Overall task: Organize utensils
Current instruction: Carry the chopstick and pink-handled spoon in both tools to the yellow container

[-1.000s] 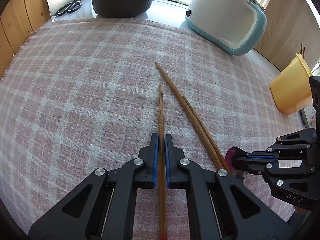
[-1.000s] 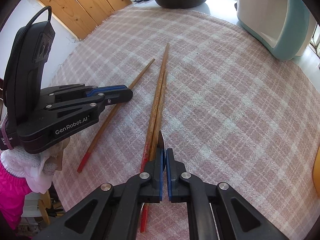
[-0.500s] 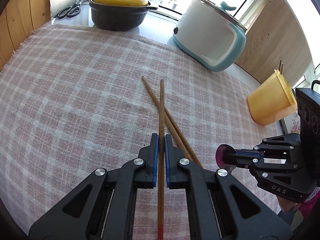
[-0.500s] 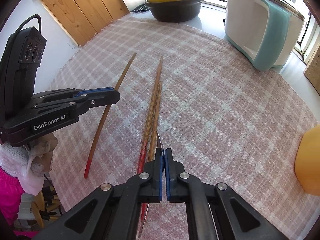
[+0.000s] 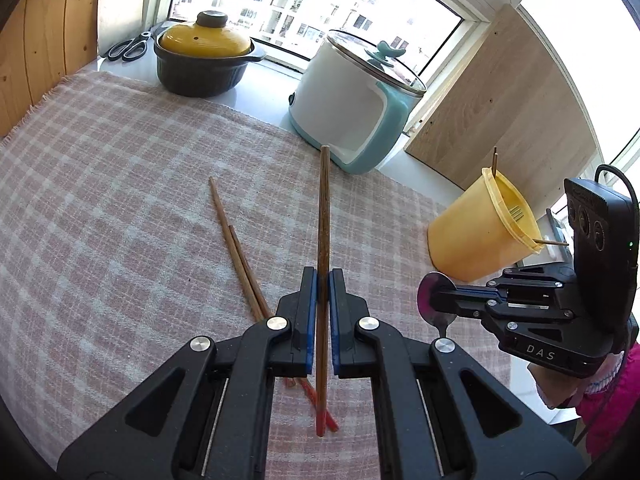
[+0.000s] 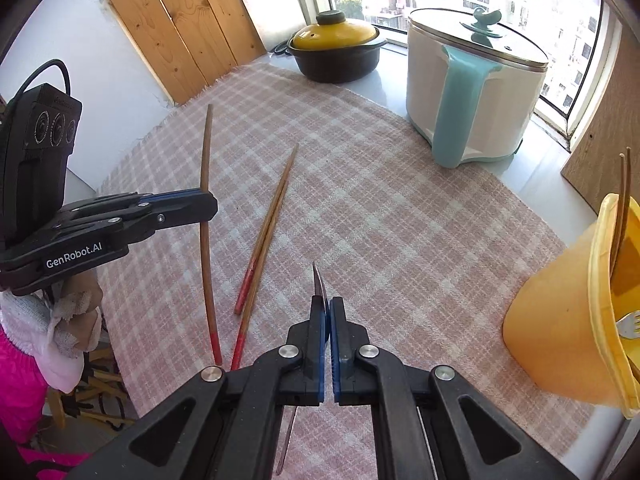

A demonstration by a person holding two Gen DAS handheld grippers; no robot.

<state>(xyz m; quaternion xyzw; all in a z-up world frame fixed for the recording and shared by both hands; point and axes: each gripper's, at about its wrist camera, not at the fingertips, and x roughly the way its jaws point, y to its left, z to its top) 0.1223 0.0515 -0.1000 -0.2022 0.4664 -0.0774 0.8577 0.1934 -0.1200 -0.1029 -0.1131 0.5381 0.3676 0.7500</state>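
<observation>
My left gripper [image 5: 323, 276] is shut on a wooden chopstick [image 5: 322, 224] with a red end and holds it above the plaid cloth; it also shows in the right wrist view [image 6: 206, 216]. My right gripper [image 6: 327, 308] is shut on a metal spoon [image 6: 319, 282], whose bowl shows in the left wrist view [image 5: 433, 298]. Two more red-ended chopsticks [image 5: 240, 256] lie side by side on the cloth, also in the right wrist view [image 6: 264, 240]. A yellow utensil cup [image 5: 480, 232] stands at the right with chopsticks and a fork in it, also in the right wrist view [image 6: 568, 320].
A pink plaid cloth [image 5: 100, 200] covers the table. A white and teal electric cooker [image 5: 352, 96] and a dark pot with a yellow lid [image 5: 204, 60] stand at the back near the window. Scissors [image 5: 128, 46] lie at the back left. Wooden boards line both sides.
Both grippers have risen from the cloth. The left one has lifted its chopstick clear of the two others. The right one has lifted the spoon. The yellow cup is now nearer.
</observation>
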